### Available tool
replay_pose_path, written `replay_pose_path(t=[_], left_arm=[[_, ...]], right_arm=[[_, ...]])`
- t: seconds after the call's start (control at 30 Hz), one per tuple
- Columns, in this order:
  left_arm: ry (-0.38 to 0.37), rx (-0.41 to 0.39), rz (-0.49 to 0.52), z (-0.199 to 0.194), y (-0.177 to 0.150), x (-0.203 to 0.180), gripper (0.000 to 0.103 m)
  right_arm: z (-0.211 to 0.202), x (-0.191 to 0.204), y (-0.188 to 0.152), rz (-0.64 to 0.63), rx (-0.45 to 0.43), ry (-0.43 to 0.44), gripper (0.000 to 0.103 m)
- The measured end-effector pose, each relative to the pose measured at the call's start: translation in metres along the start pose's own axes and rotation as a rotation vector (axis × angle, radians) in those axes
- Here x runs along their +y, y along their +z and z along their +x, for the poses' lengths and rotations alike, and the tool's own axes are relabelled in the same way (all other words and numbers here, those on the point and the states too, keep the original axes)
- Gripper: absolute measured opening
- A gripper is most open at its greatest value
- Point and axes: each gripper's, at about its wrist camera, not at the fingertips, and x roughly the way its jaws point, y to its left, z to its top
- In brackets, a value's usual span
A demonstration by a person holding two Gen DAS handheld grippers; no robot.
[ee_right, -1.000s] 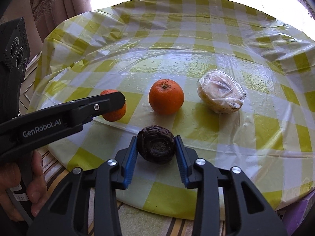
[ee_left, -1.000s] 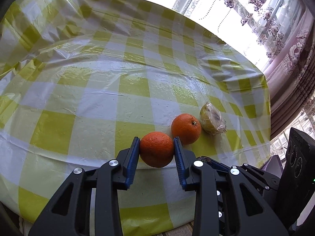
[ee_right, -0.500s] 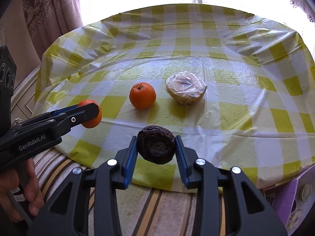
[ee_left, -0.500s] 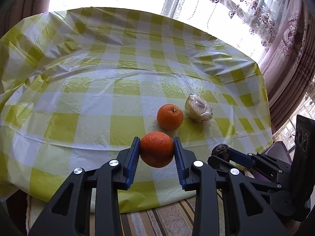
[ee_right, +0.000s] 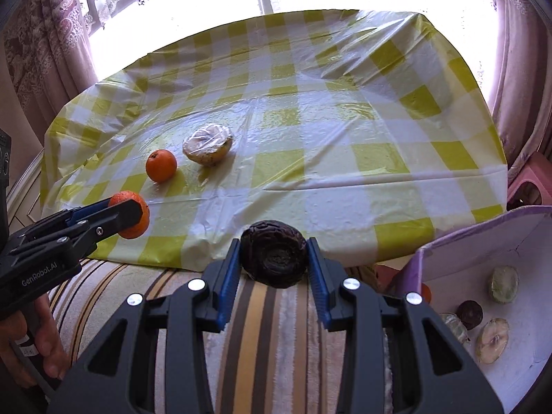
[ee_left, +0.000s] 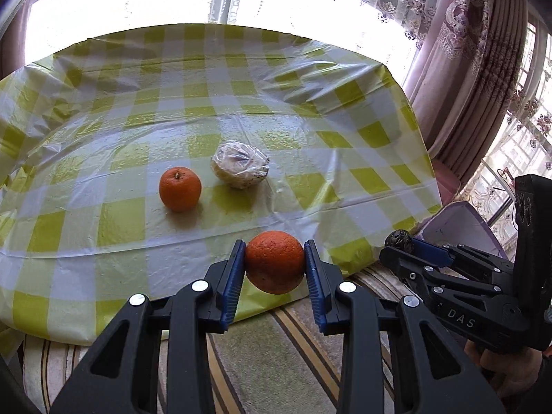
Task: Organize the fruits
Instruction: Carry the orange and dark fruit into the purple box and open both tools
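My left gripper (ee_left: 274, 267) is shut on an orange (ee_left: 275, 261), held in the air at the table's near edge; the orange also shows in the right wrist view (ee_right: 132, 215). My right gripper (ee_right: 273, 260) is shut on a dark wrinkled fruit (ee_right: 273, 258), held off the table over striped fabric; the fruit also shows in the left wrist view (ee_left: 399, 240). A second orange (ee_left: 180, 189) (ee_right: 161, 165) and a plastic-wrapped fruit half (ee_left: 240, 168) (ee_right: 208, 144) lie side by side on the yellow checked tablecloth (ee_left: 310, 138) (ee_right: 345, 138).
A purple-rimmed white box (ee_right: 483, 241) stands low at the right beside the table, with several fruit pieces (ee_right: 503, 283) inside; its rim shows in the left wrist view (ee_left: 459, 220). Striped fabric (ee_right: 262, 327) lies below the table edge. Curtains (ee_left: 483, 69) and windows stand behind.
Both grippers have pulled back and away from the table with their fruits, swinging right. The table looks farther off, and the box has come into the right wrist view.
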Motion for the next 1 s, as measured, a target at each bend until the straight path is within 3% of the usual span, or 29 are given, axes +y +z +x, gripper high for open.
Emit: replay_pose_path(t=[0.37,0.6,0.83,1.0], left_arm=[[-0.106,0.061,0.181,0.031,-0.008,-0.090,0.031],[-0.176,0.094,0.311,0.055,-0.011,-0.148,0.031],[-0.249,0.129,0.416,0.081,-0.016,-0.196,0.031],[-0.271,0.162,0.443,0.100,-0.013,-0.213,0.031]], right_arm=[[-0.037,-0.110,-0.020,0.186,-0.033,-0.182,0.038],[-0.043,-0.178,-0.029,0.283,-0.001,-0.303,0.038],[-0.041,-0.210,-0.034,0.334,0.022,-0.341,0.038],[-0.033,-0.212,-0.026,0.320,0.035,-0.354,0.038]])
